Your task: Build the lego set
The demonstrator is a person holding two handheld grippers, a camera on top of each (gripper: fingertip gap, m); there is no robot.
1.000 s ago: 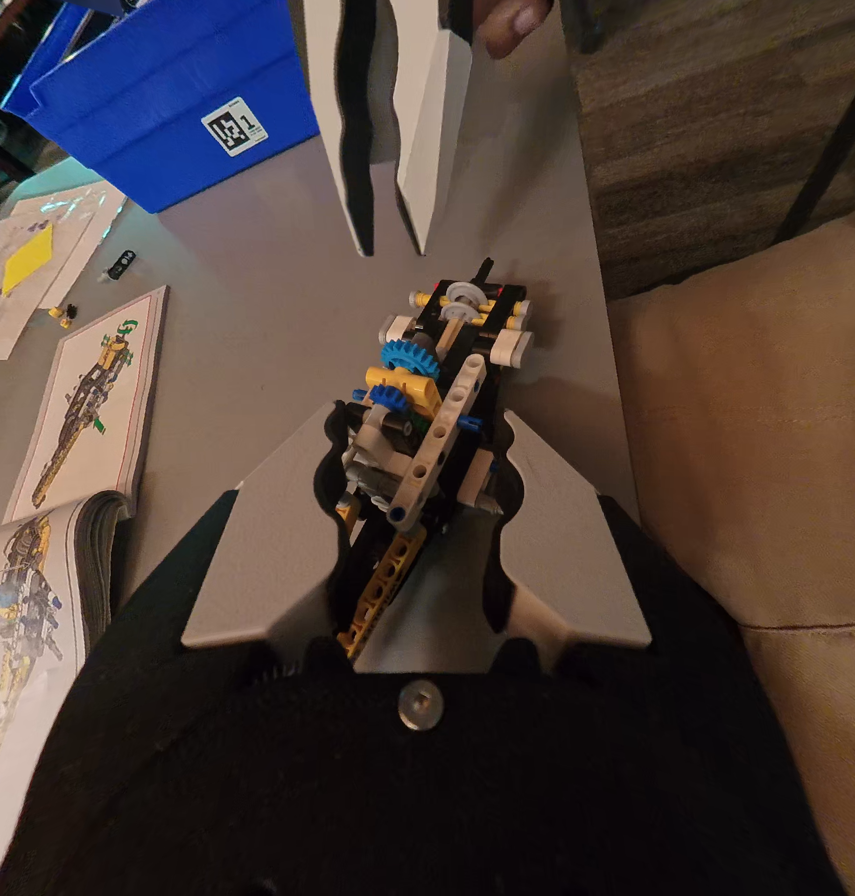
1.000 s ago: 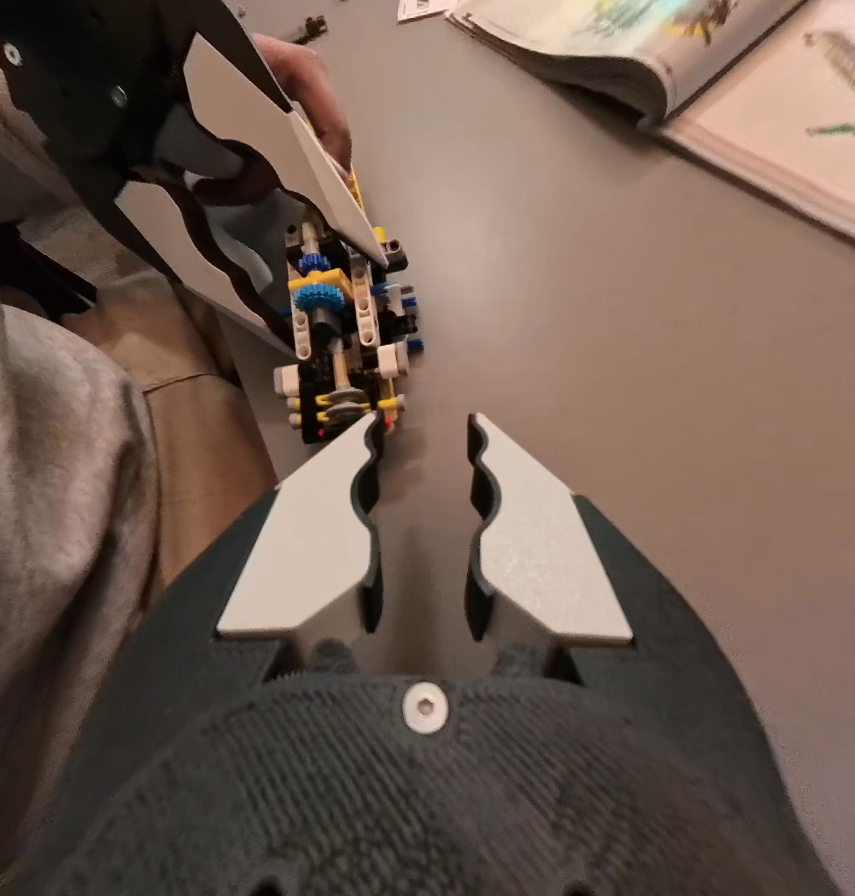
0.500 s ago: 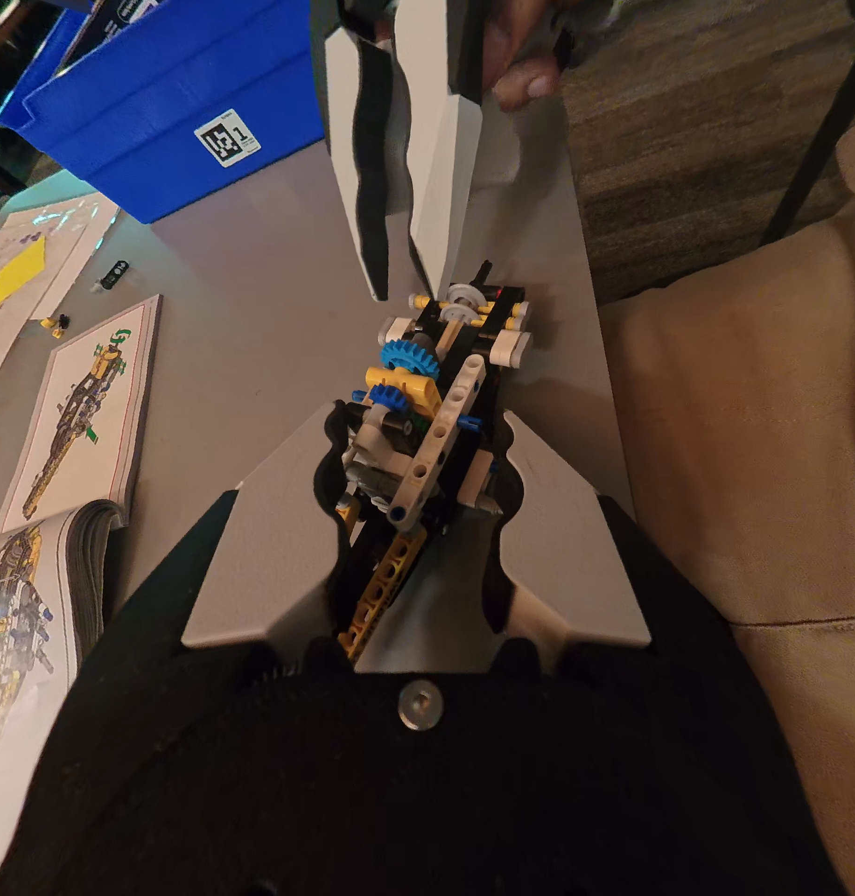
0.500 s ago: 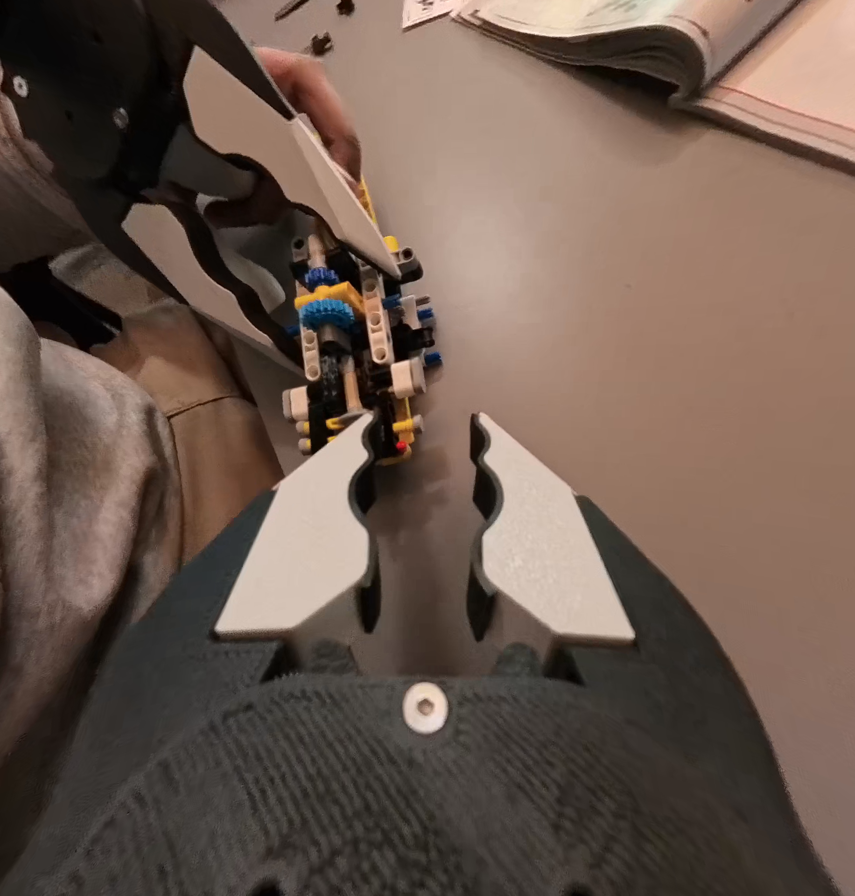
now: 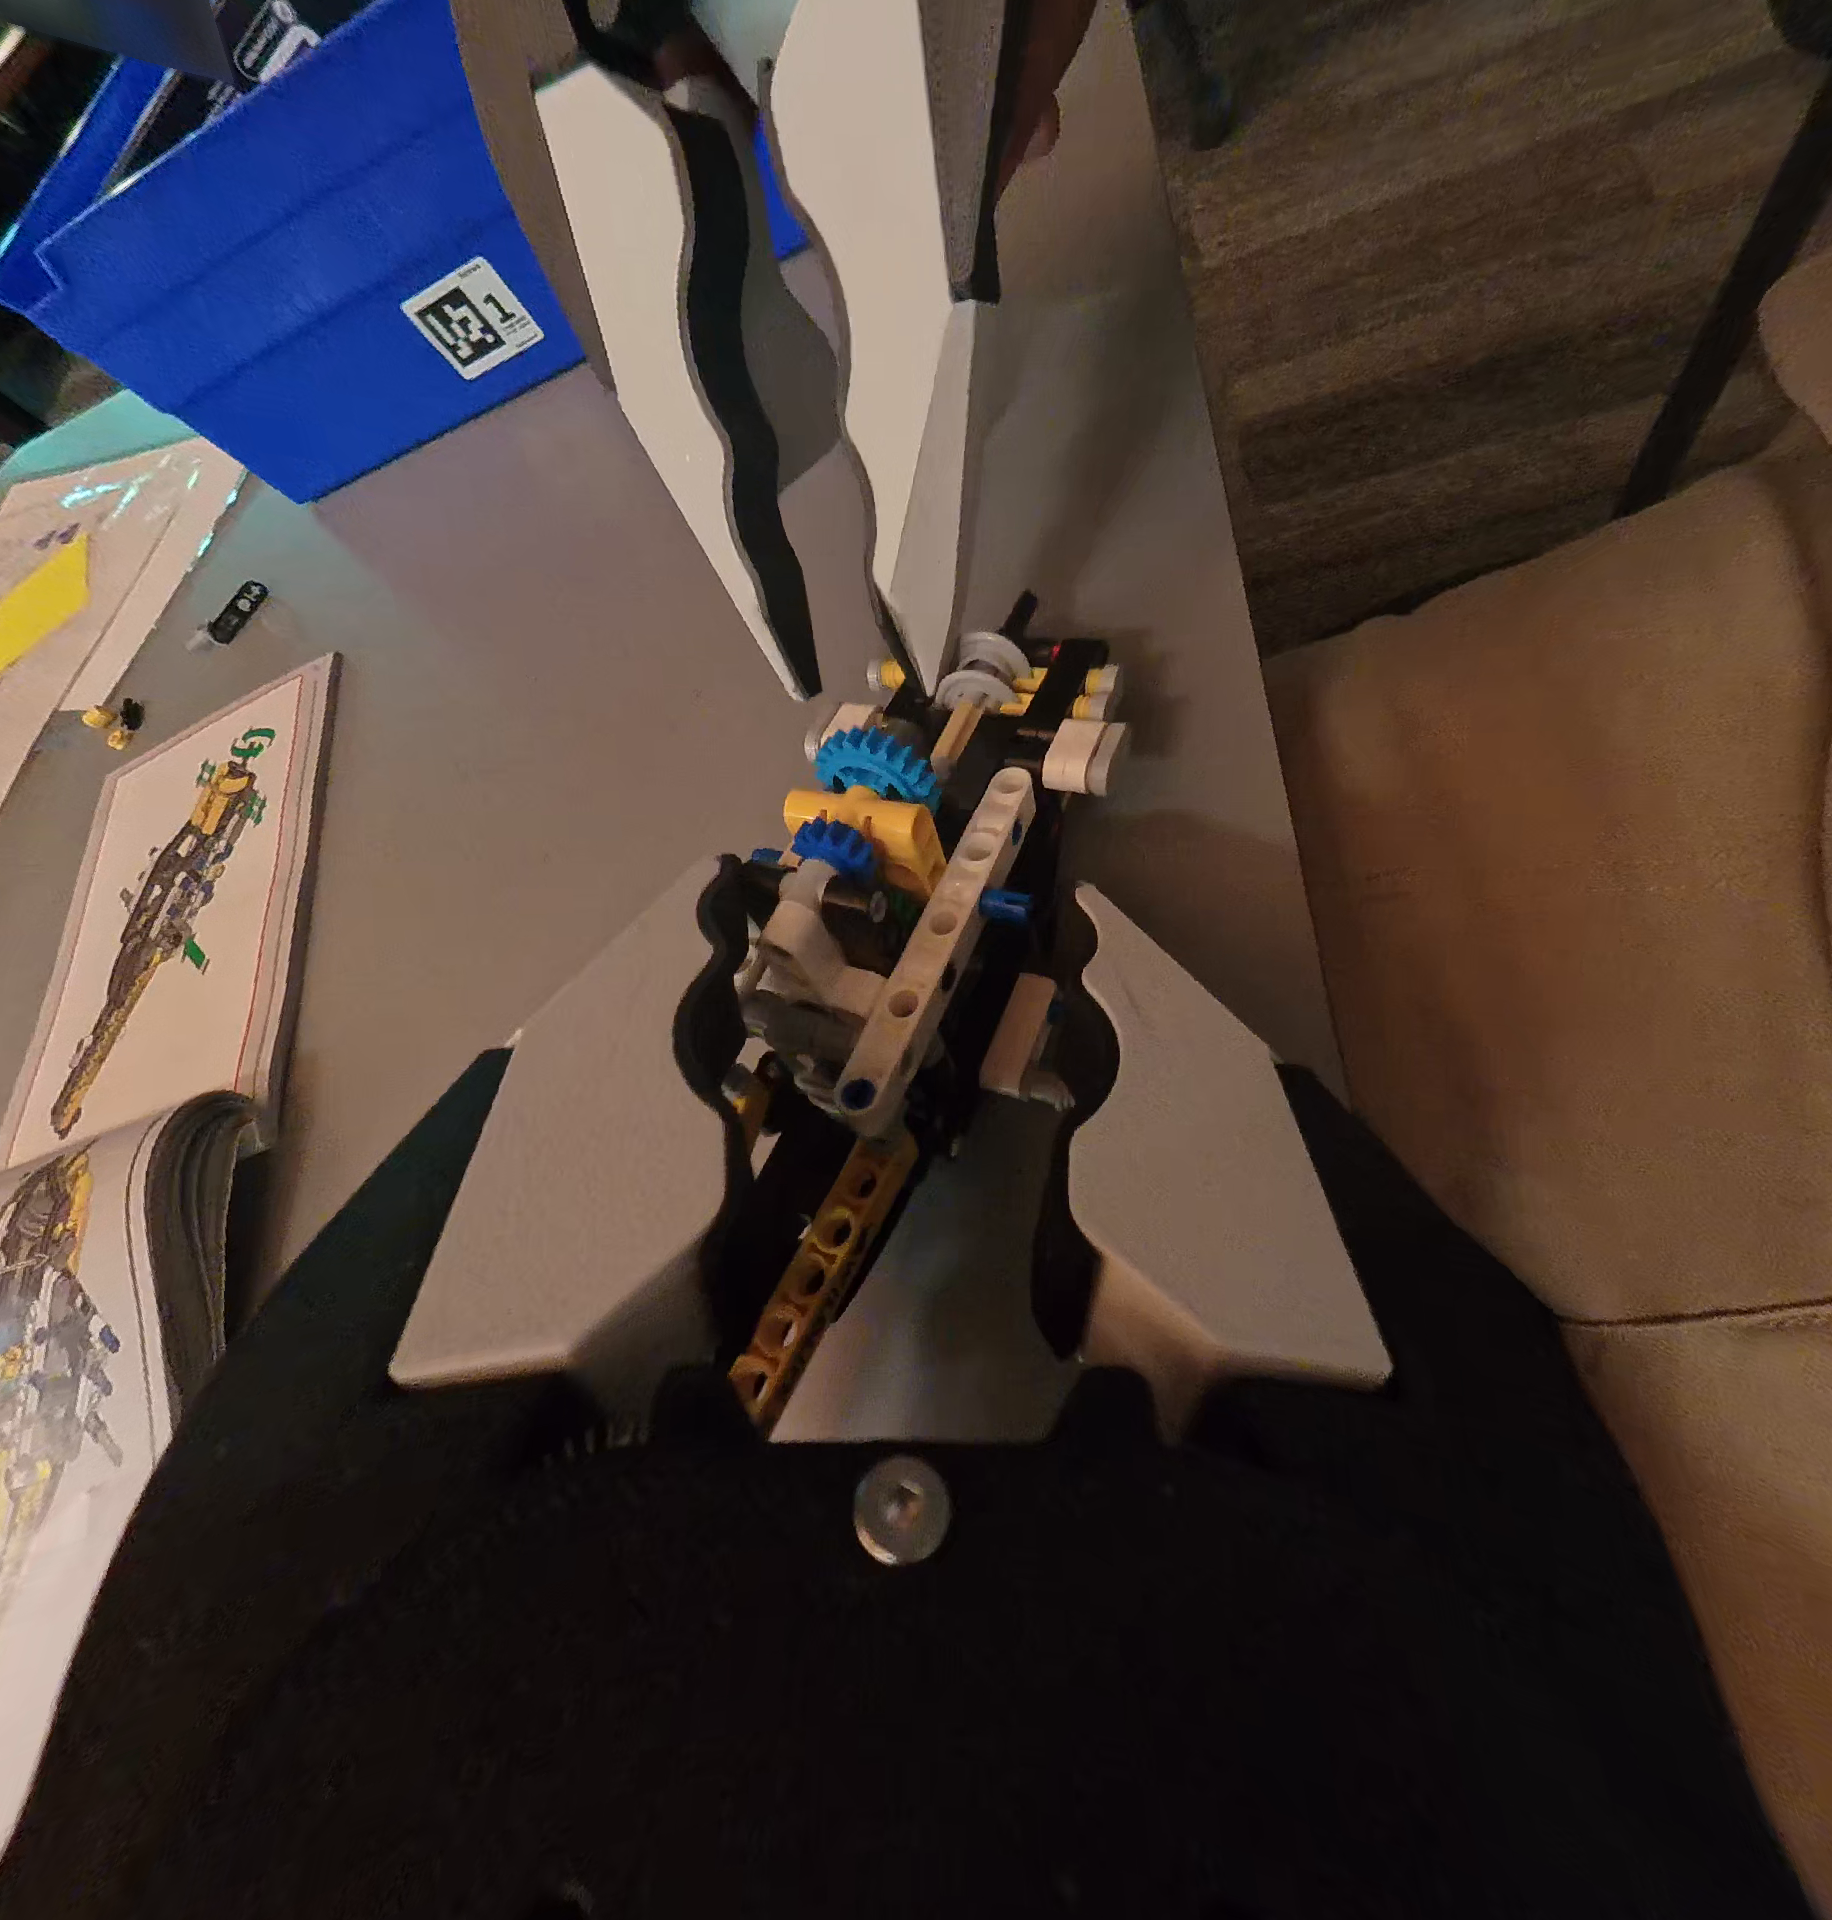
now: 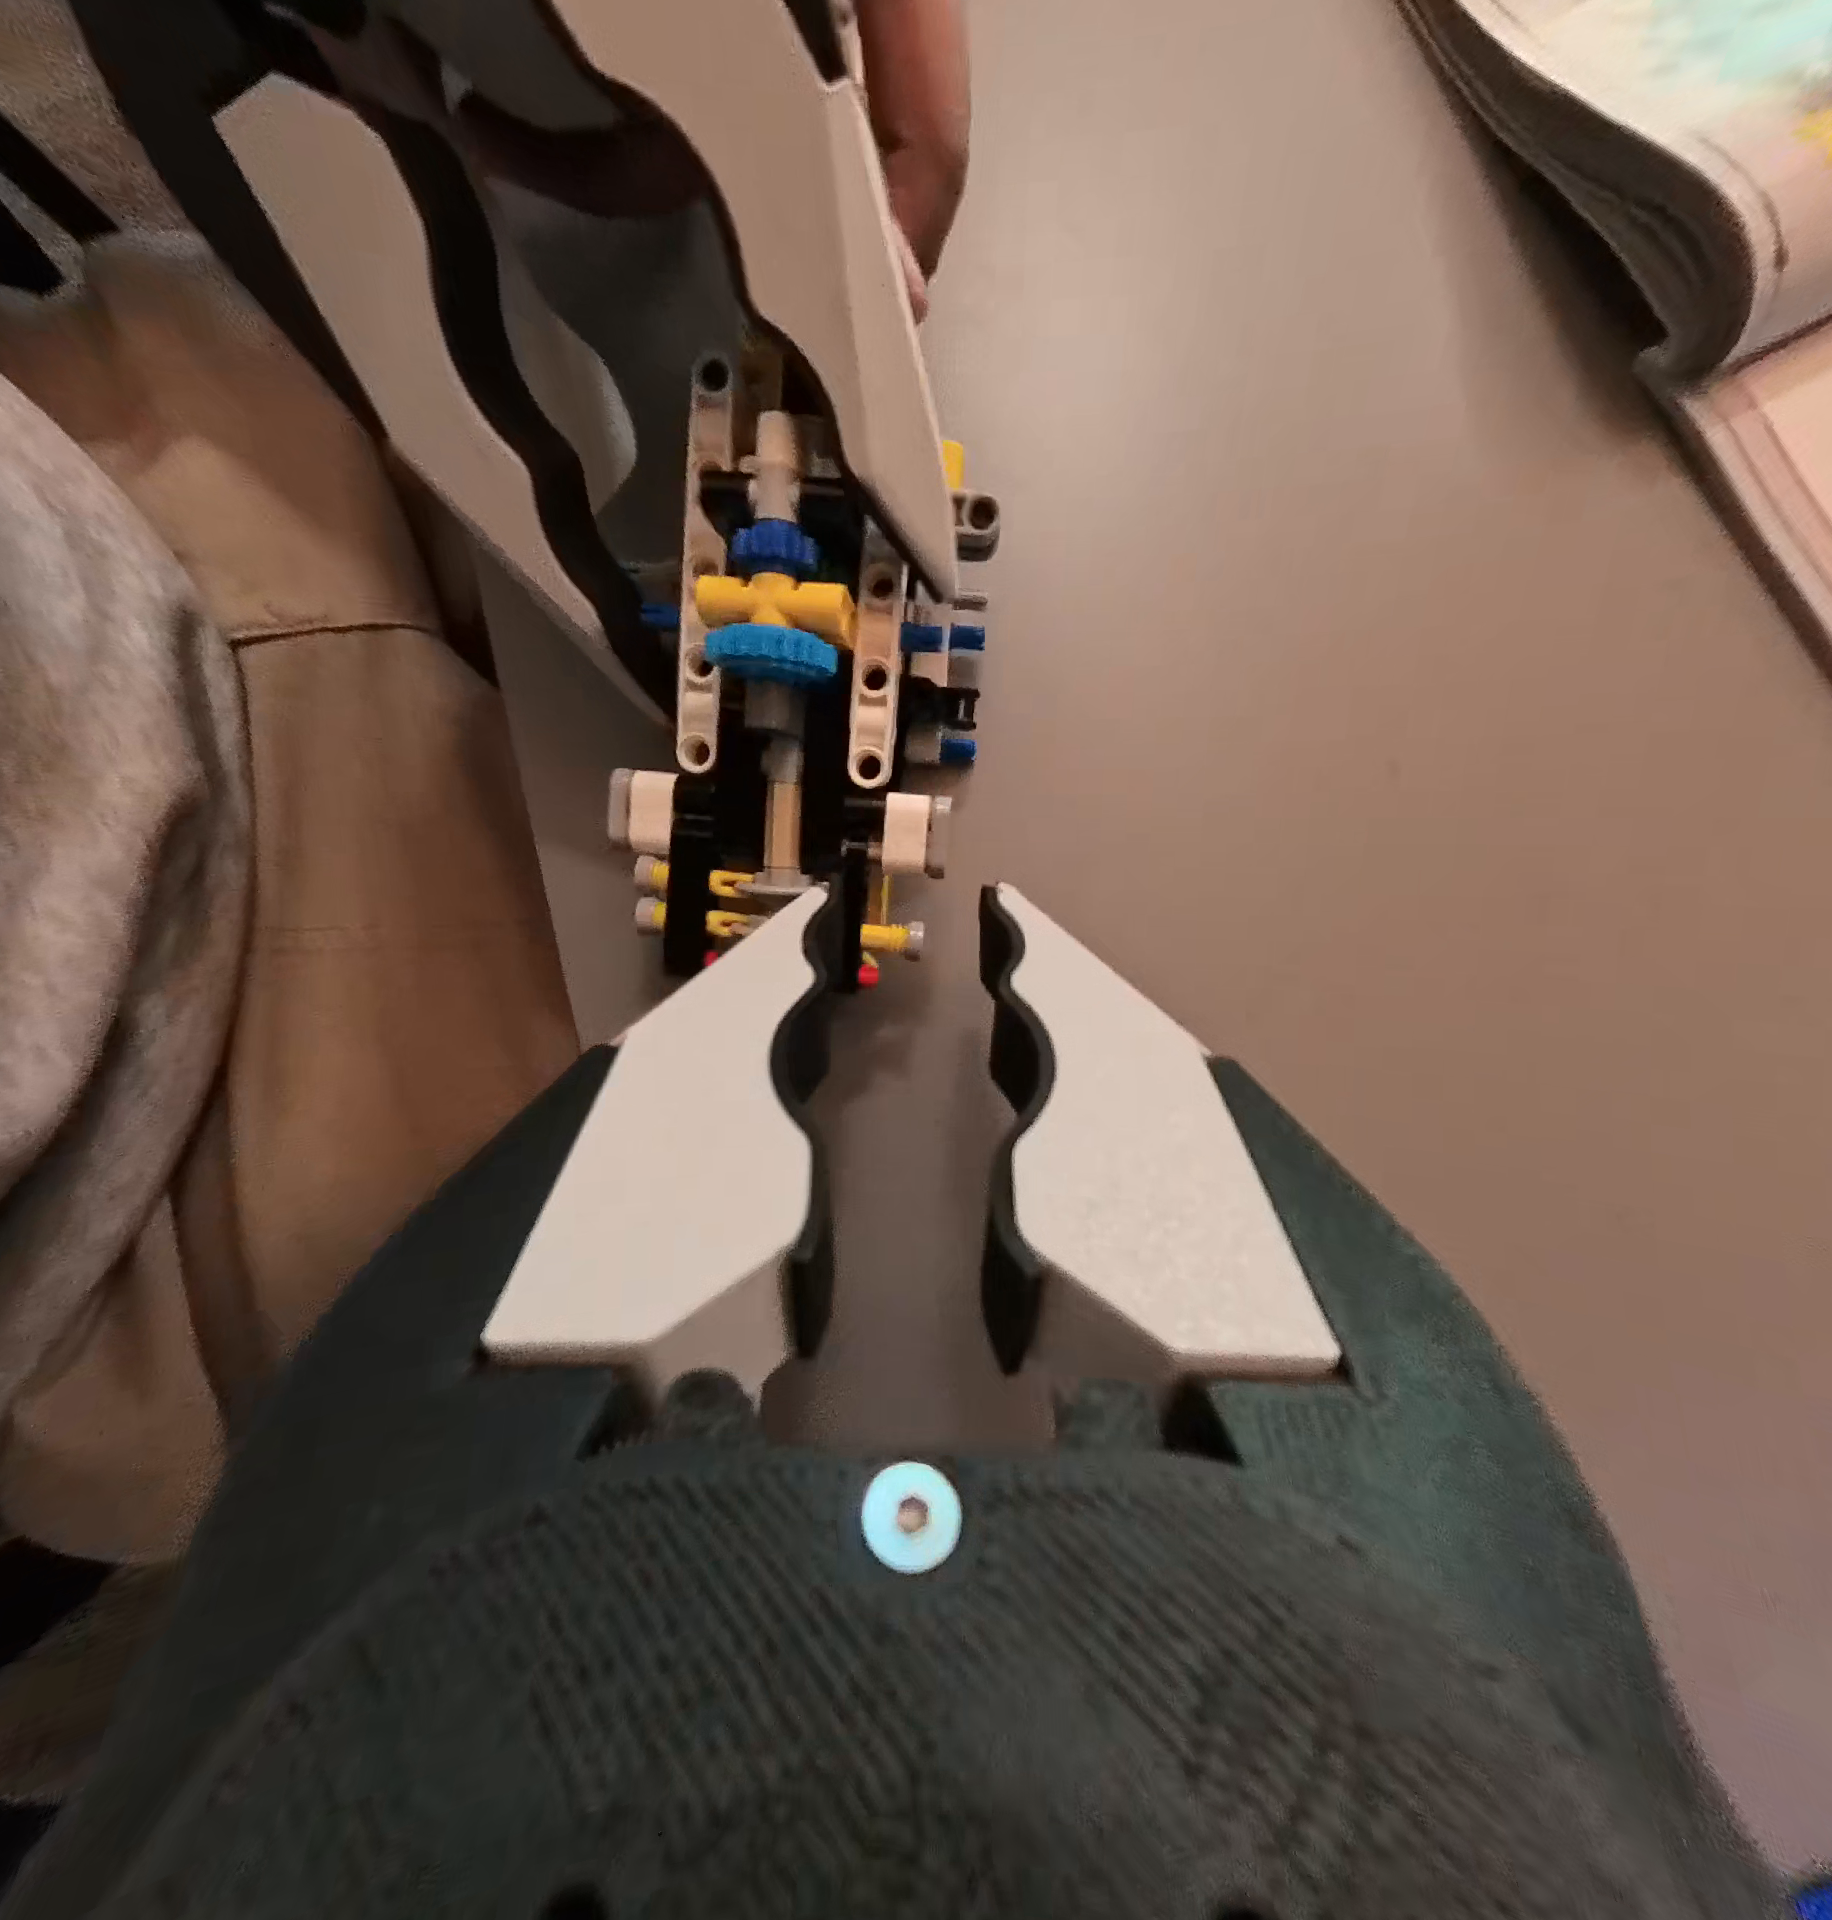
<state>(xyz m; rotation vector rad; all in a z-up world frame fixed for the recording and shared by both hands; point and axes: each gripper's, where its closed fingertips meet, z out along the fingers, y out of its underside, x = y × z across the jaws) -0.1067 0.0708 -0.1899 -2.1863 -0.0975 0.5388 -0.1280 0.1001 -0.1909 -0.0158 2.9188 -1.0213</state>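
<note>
Lego model [image 5: 922, 914], light but fragile, sits clamped in left gripper [image 5: 896, 914]; right gripper [image 6: 901, 904] gapes empty by its axle end.

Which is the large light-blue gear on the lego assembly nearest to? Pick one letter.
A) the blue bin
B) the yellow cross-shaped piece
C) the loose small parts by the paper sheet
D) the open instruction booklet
B: in the right wrist view the light-blue gear sits right against the yellow cross-shaped piece on the lego assembly, which the left tongs clamp.
</note>
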